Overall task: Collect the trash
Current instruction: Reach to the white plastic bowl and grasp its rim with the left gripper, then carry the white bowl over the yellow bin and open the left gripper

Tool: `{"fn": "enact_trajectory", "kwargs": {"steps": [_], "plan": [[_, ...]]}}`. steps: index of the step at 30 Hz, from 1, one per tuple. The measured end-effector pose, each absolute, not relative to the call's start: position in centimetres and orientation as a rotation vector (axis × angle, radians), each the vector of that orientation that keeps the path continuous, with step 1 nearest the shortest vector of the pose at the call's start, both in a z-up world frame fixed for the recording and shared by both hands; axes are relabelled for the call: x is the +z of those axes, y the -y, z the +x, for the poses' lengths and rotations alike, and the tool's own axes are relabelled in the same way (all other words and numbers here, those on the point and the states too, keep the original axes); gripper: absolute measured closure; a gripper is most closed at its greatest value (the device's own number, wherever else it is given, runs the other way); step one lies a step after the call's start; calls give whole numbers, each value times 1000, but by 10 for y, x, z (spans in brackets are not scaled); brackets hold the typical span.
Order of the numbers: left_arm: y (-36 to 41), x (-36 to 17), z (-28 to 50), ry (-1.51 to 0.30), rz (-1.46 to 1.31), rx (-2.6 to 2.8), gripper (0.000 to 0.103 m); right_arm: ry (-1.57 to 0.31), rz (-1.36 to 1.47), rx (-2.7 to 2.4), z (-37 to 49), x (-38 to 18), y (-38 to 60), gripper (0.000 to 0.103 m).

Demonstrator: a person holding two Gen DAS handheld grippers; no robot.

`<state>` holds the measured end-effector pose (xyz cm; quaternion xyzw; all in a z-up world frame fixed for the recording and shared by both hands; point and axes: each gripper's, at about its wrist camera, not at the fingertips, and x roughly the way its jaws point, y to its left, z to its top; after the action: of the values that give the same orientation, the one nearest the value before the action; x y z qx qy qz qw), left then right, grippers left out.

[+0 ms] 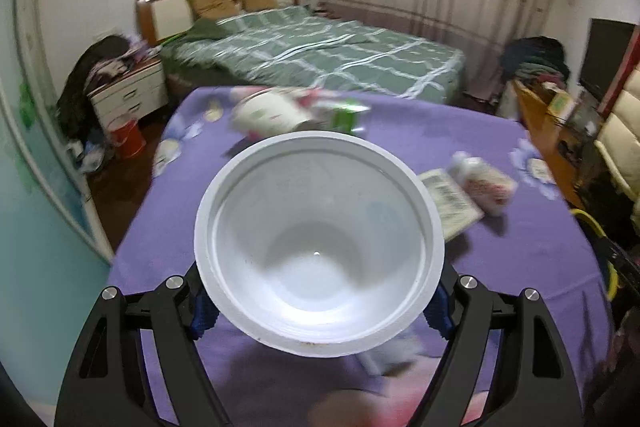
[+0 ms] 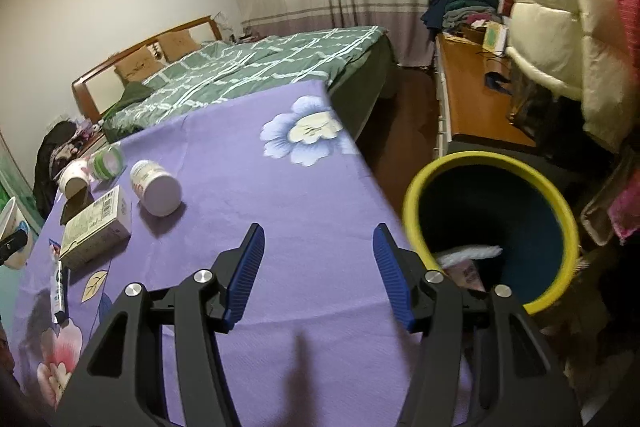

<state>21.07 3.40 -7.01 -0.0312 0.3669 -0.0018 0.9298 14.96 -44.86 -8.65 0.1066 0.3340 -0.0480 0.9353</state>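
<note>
My left gripper [image 1: 320, 311] is shut on a large white paper bowl [image 1: 320, 243], held above the purple tablecloth [image 1: 520, 251] with its mouth toward the camera. The bowl also shows at the left edge of the right wrist view [image 2: 12, 227]. My right gripper [image 2: 320, 271] is open and empty over the table's right edge. A yellow-rimmed dark trash bin [image 2: 492, 227] stands on the floor just right of it, with white trash inside. On the table lie a white jar [image 2: 157, 189], a carton box [image 2: 96, 229], a tipped cup [image 2: 74, 179] and a green-banded tub [image 2: 106, 161].
A tube [image 2: 59, 287] lies near the table's left front. A green-quilted bed [image 2: 248, 67] stands behind the table. A wooden desk [image 2: 476, 95] with clothes and a hanging padded jacket [image 2: 560, 19] are to the right. A red bucket [image 1: 128, 139] stands by a nightstand.
</note>
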Motion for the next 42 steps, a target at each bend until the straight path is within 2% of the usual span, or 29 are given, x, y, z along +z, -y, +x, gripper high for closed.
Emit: {"fn": "enact_trajectory", "kwargs": {"steps": [6, 16, 25, 33, 36, 42], "plan": [[44, -57, 211, -741, -28, -177, 25, -658, 225, -155, 121, -74, 486, 49], [217, -55, 223, -775, 80, -477, 24, -641, 282, -267, 79, -75, 558, 46], [358, -74, 236, -841, 129, -671, 24, -654, 322, -341, 57, -87, 608, 45], [434, -96, 246, -867, 180, -734, 24, -659, 375, -395, 41, -98, 641, 45], [447, -98, 248, -862, 200, -734, 9, -666, 382, -402, 40, -101, 645, 45], [432, -84, 248, -837, 167, -738, 8, -668, 382, -397, 42, -102, 640, 45]]}}
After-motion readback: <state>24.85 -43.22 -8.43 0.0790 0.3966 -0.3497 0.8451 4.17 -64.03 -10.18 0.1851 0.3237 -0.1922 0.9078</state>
